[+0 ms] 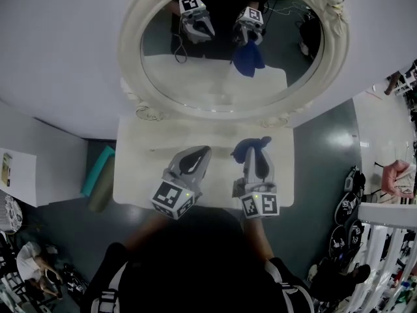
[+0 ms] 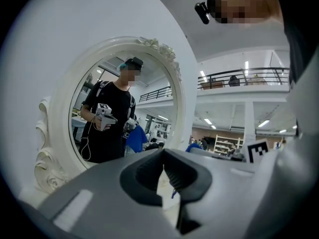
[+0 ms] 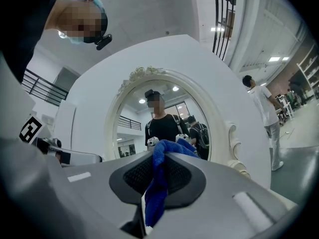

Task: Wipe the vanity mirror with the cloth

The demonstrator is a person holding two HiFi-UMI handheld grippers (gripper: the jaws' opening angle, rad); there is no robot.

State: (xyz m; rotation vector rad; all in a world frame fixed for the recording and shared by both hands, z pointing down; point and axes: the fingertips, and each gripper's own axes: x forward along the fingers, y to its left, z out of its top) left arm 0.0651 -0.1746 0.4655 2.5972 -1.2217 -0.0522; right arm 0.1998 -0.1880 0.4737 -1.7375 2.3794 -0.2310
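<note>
Cloth, blue: pinched in the right gripper, jaws clamped on it, a bunch sticking out past the tips; lower centre of head view. Not touching the glass. Vanity mirror: oval, ornate white frame, top centre; reflects both grippers and the cloth. Left gripper: just left of the right one, jaw tips together, nothing between. Both over the white tabletop.

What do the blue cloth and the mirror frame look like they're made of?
The blue cloth: soft fuzzy fabric, probably microfiber; nubby pile, limp folds in the right gripper. The mirror frame: smooth white, moulded scrollwork; painted resin, plaster or wood, can't tell.
</note>
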